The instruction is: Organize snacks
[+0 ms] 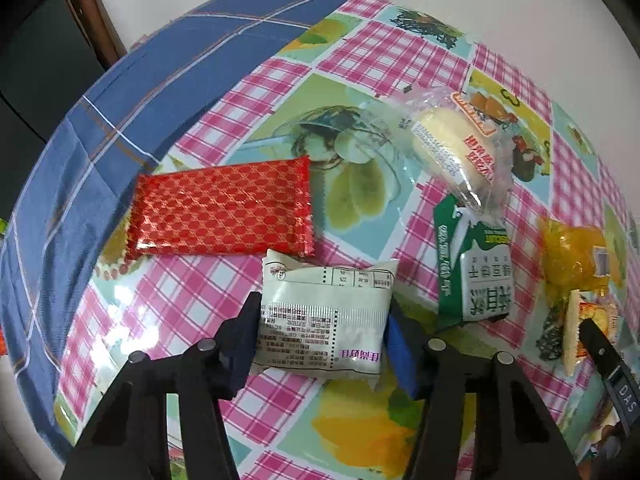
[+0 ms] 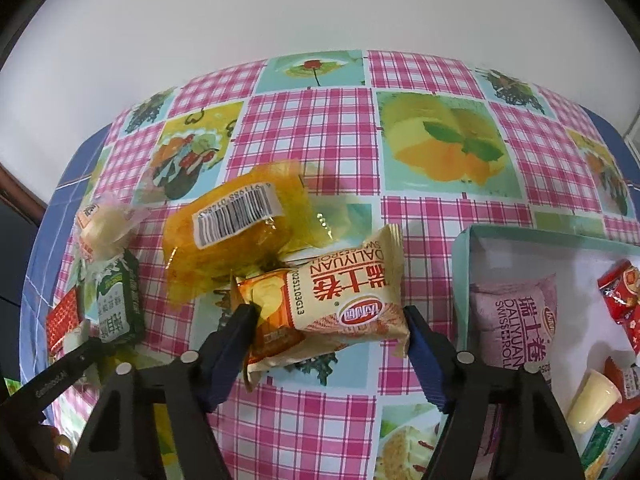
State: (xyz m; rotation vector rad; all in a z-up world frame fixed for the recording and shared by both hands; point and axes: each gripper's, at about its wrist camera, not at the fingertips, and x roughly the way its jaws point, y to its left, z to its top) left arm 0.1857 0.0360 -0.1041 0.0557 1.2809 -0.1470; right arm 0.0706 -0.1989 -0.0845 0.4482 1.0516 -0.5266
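Silver-white foil fills the gap between the left gripper [image 1: 322, 344] fingers: a flat white snack packet [image 1: 326, 316] lies on the table [image 1: 208, 300], and both pads sit against its short sides, so the left is clamped on it. The packet's long axis runs straight across from one finger to the other, its printed back facing up, most of its body poking out beyond the fingertips.

Over on the right gripper [image 2: 328, 330], same story with a cream and orange Swiss roll packet [image 2: 340, 300]. The dark finger [image 2: 236, 332] presses the crumpled orange end, the blue-padded finger [image 2: 420, 336] is hard against the other end seal, and the roll lies lengthwise between them. Clamped, I'd say, both hands at once.

Now the relation that matters: the open box [image 2: 464, 280] with its pale green rim sits just beside the right gripper's blue-padded finger, on the outer side. A purple Swiss roll packet [image 2: 512, 320] and red wrapped sweets [image 2: 620, 292] already lie inside. So the right hand is clearly the nearer one, and its roll likely needs only a short sideways carry over that rim. The left hand's packet looks to have the longer trip, past everything the right is working among.

Ahead of the fingers waiting their turn: a red patterned packet [image 1: 220, 212], a green biscuit packet [image 1: 472, 268], a clear-wrapped pale cake [image 1: 452, 144] and a yellow cellophane packet [image 2: 236, 232], which touches the Swiss roll's far edge and may drag when it lifts.
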